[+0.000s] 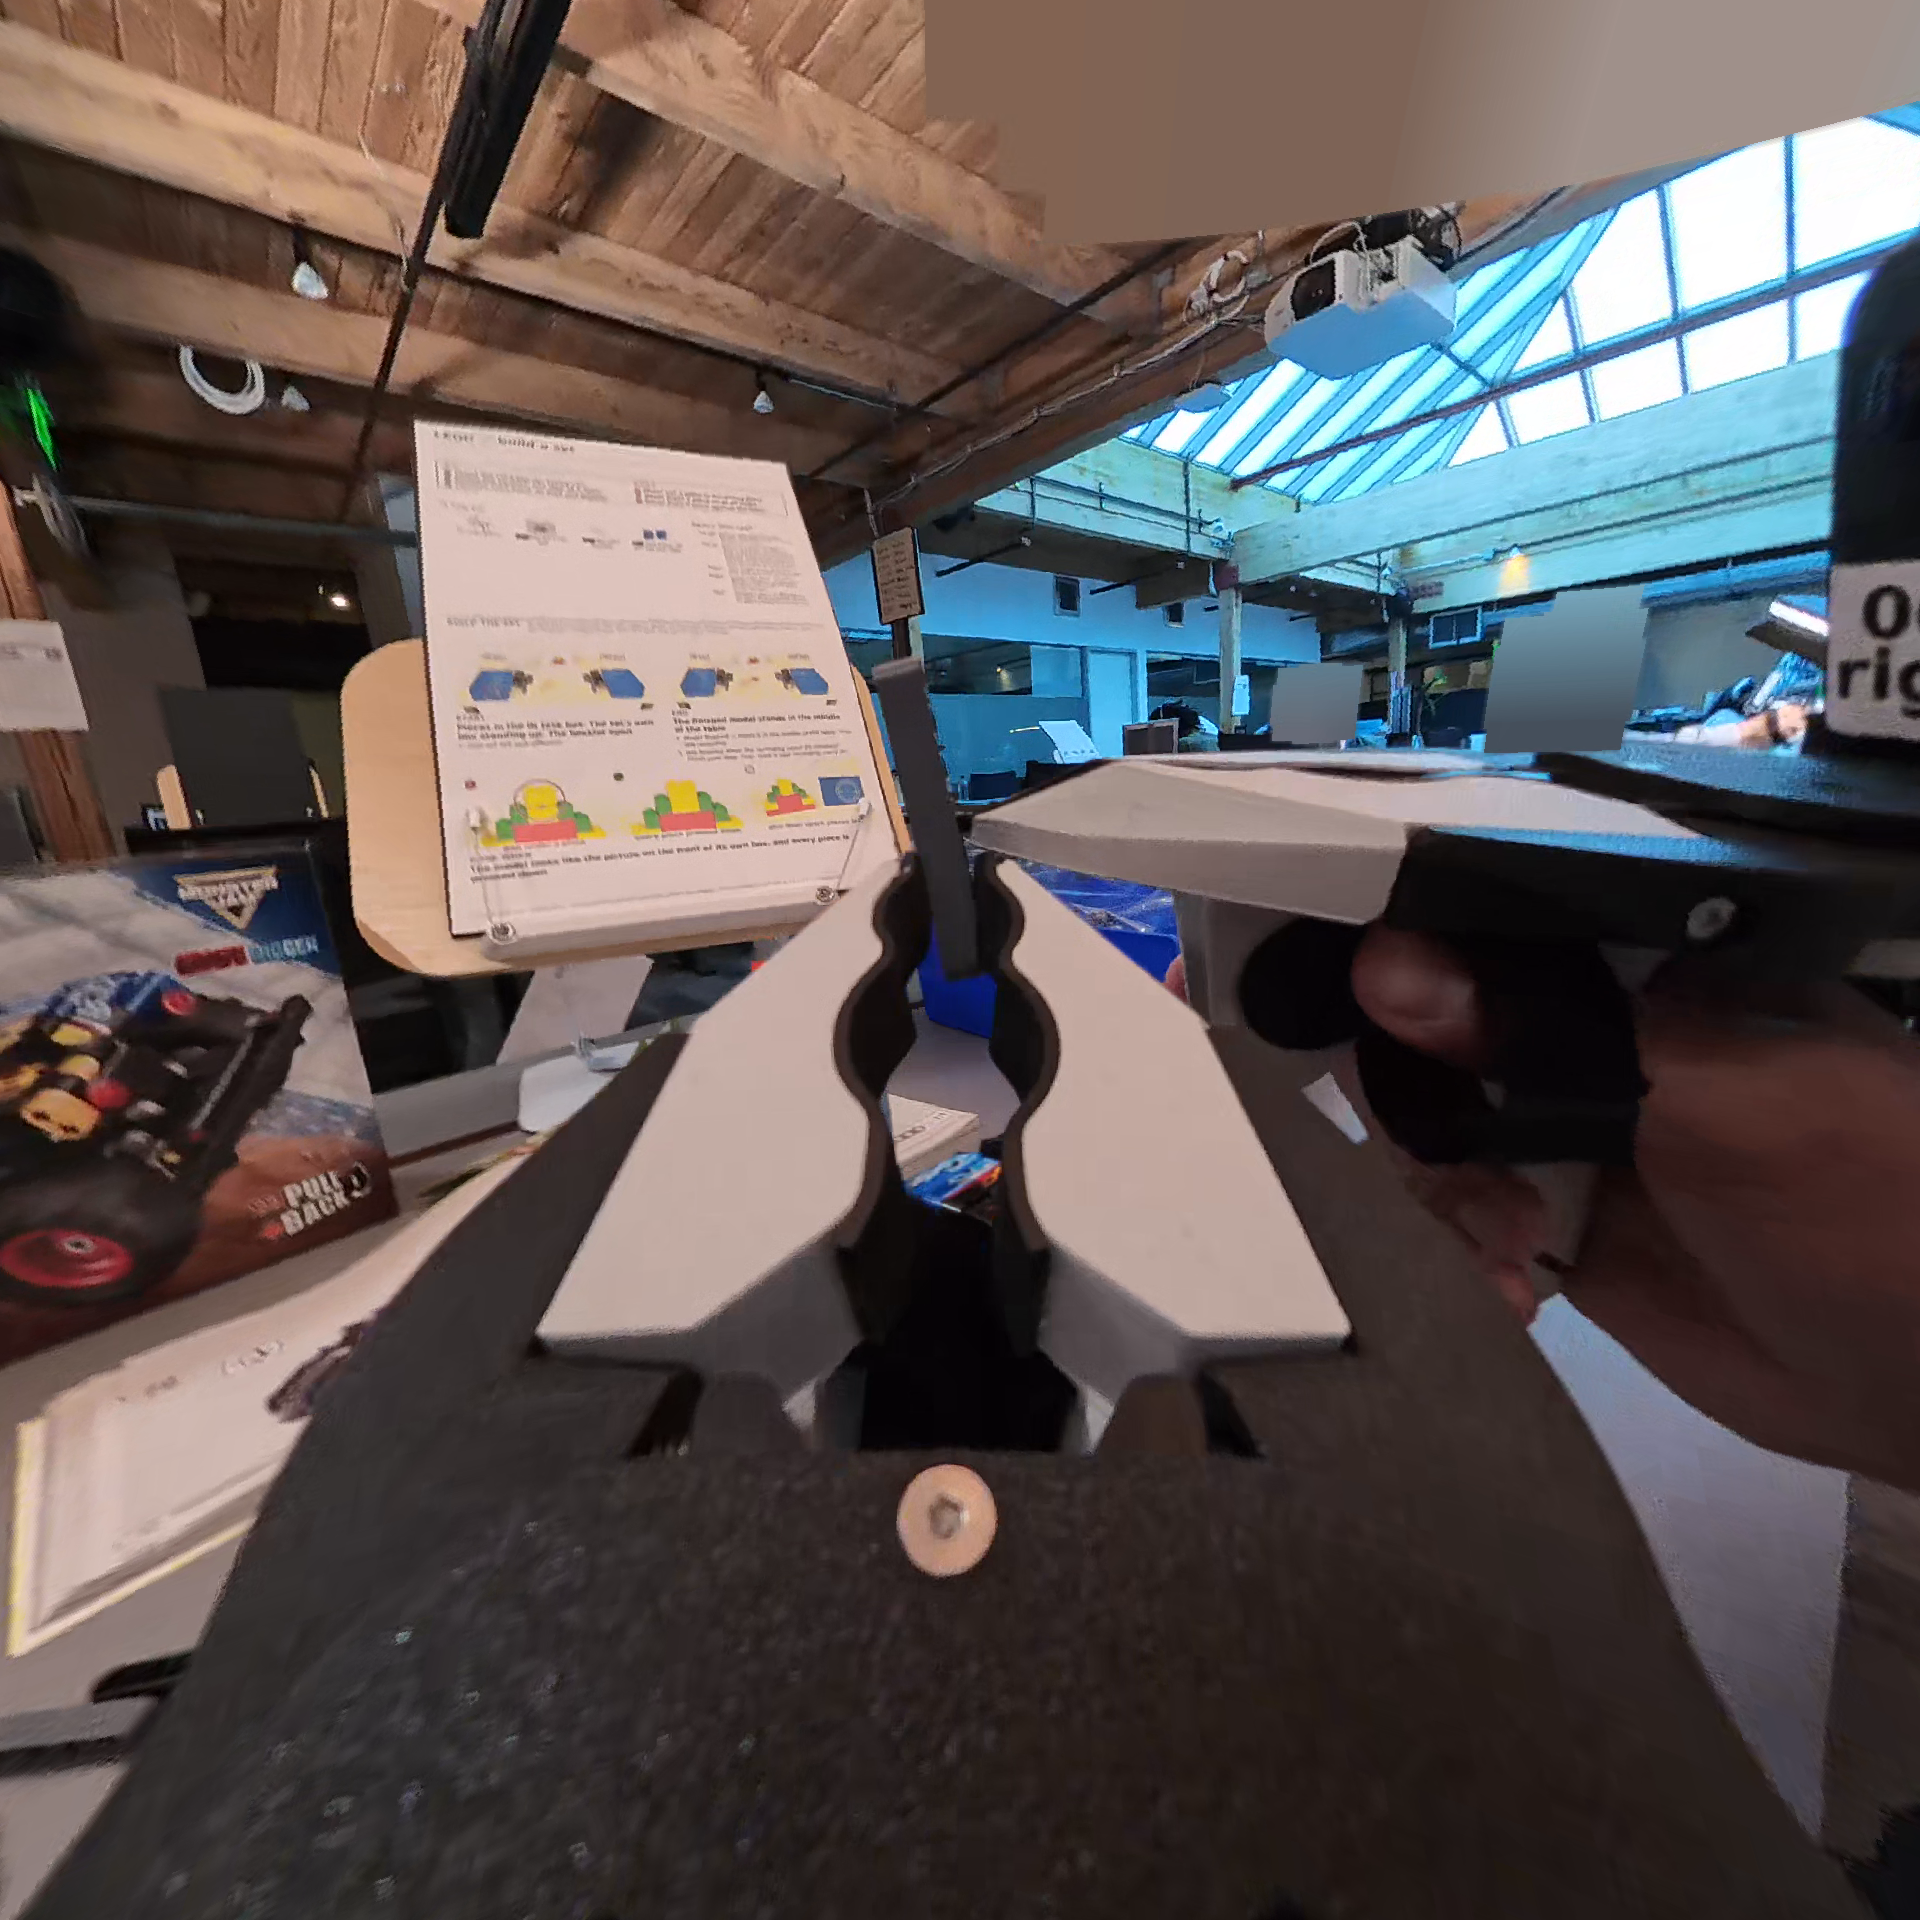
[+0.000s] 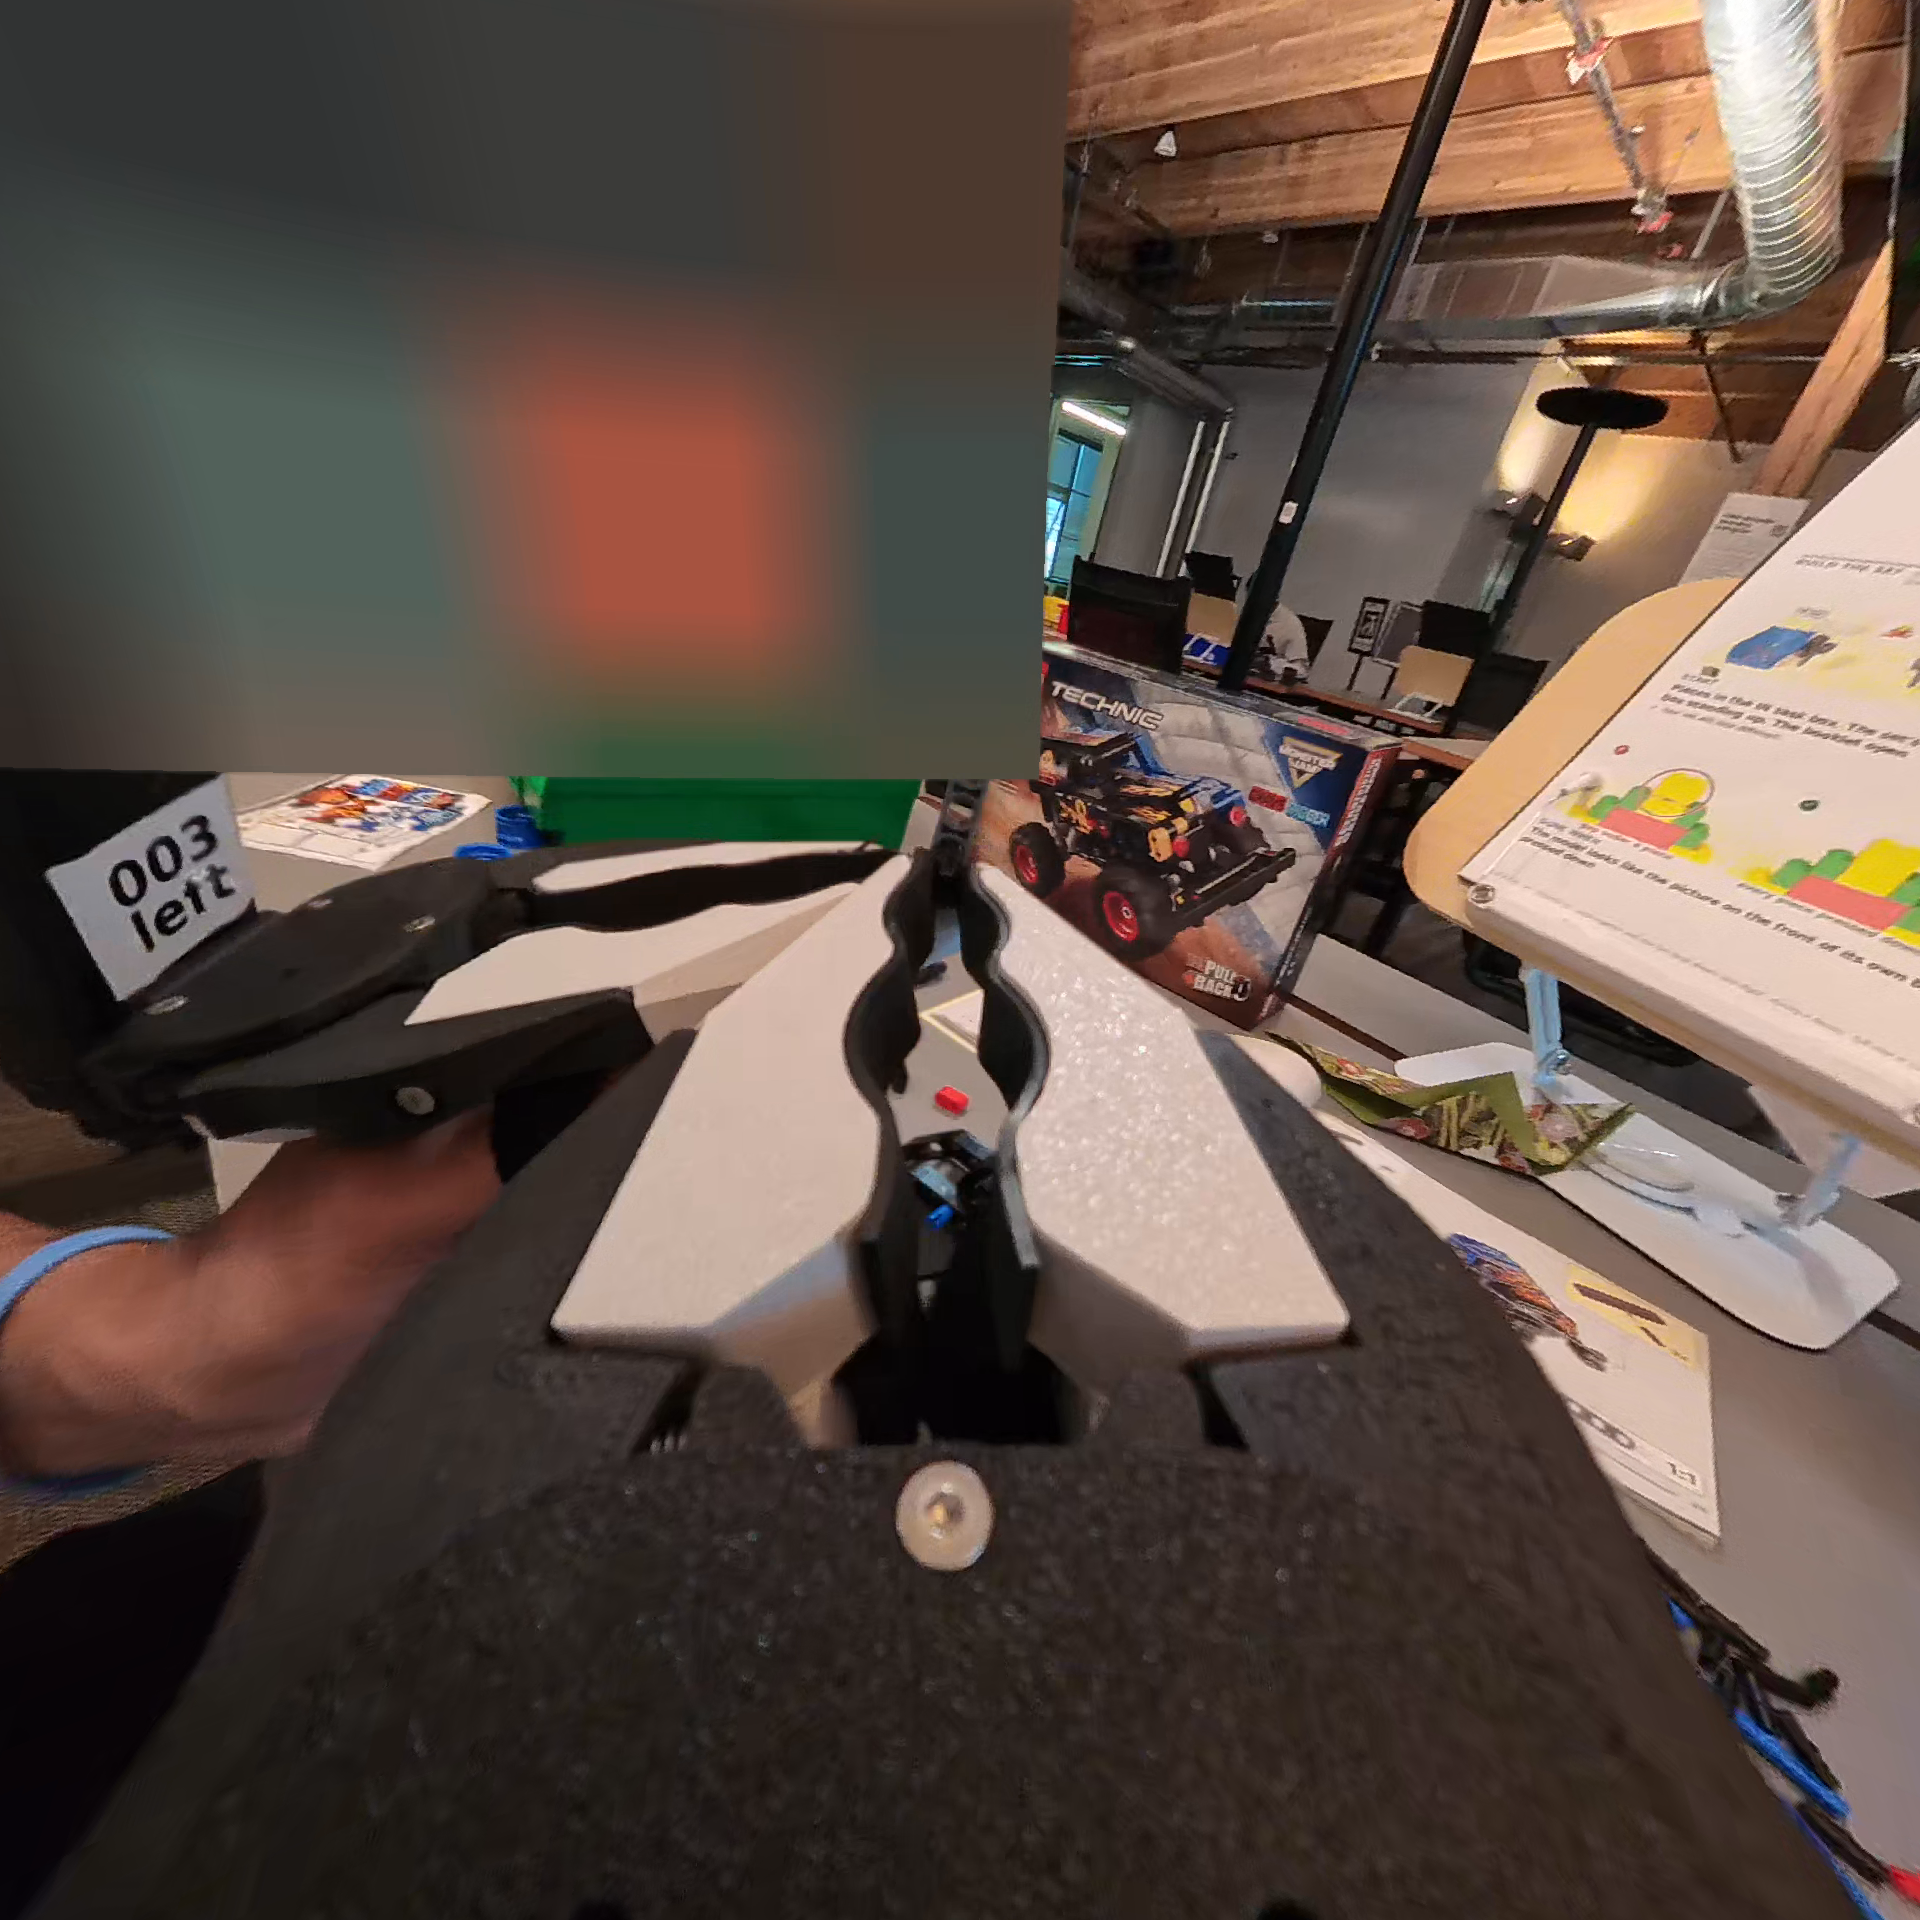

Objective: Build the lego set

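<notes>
My left gripper [image 1: 948, 904] is shut on a dark grey Lego beam [image 1: 925, 790] that stands up from its fingertips, held above the table. My right gripper [image 2: 940, 883] is shut on the same thin black beam [image 2: 961, 816], which rises past its tips. In the left wrist view the right gripper [image 1: 982, 826] comes in from the right and meets the beam. In the right wrist view the left gripper [image 2: 883, 857] comes in from the left. A small black and blue assembly [image 2: 940, 1174] and a red piece [image 2: 951, 1098] lie on the table below.
The Lego set box [image 1: 156, 1091] stands at the left, also seen in the right wrist view [image 2: 1174, 831]. An instruction sheet on a wooden stand [image 1: 634, 675] is behind. A booklet [image 2: 1600, 1382], a torn bag [image 2: 1455, 1112] and loose blue and black pieces [image 2: 1766, 1714] lie to the right.
</notes>
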`<action>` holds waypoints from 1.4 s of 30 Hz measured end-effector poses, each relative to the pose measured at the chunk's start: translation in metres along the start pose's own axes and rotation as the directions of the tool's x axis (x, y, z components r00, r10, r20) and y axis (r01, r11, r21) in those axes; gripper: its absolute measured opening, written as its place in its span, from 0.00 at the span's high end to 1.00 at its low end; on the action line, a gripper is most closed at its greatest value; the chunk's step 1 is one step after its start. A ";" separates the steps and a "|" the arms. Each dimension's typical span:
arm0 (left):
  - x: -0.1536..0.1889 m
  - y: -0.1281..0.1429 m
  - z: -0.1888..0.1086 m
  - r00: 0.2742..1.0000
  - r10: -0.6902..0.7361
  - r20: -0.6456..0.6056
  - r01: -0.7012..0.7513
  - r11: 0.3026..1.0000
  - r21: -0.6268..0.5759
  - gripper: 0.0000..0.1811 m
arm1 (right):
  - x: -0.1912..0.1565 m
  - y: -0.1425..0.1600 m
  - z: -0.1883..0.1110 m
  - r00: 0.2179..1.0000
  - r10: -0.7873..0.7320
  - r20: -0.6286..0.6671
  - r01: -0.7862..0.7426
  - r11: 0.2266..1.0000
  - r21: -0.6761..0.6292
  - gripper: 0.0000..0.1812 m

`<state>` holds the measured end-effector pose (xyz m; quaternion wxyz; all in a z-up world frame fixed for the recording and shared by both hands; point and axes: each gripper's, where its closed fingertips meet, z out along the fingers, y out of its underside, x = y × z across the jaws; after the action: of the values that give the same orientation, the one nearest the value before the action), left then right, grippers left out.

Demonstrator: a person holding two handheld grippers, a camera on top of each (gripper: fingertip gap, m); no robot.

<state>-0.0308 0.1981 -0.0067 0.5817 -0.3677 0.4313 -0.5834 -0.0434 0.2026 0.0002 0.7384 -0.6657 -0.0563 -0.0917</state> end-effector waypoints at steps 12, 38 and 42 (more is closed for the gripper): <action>-0.004 0.010 0.003 0.989 0.117 -0.092 -0.127 0.985 -0.113 0.96 | 0.004 0.009 0.003 0.992 0.110 0.058 -0.104 0.990 -0.099 0.98; 0.061 0.003 -0.016 0.762 -0.357 -0.541 0.279 0.934 -0.224 0.96 | -0.025 0.002 -0.040 0.670 0.313 0.673 -0.377 0.925 -0.055 0.91; 0.060 0.003 -0.018 0.784 -0.308 -0.539 0.215 0.949 -0.229 0.97 | -0.028 -0.001 -0.041 0.629 0.350 0.694 -0.409 0.908 -0.087 0.91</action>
<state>-0.0499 0.1399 -0.0201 0.3096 -0.2776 0.5736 -0.7057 -0.0725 0.1639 -0.0091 0.6902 -0.6174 -0.1916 0.3250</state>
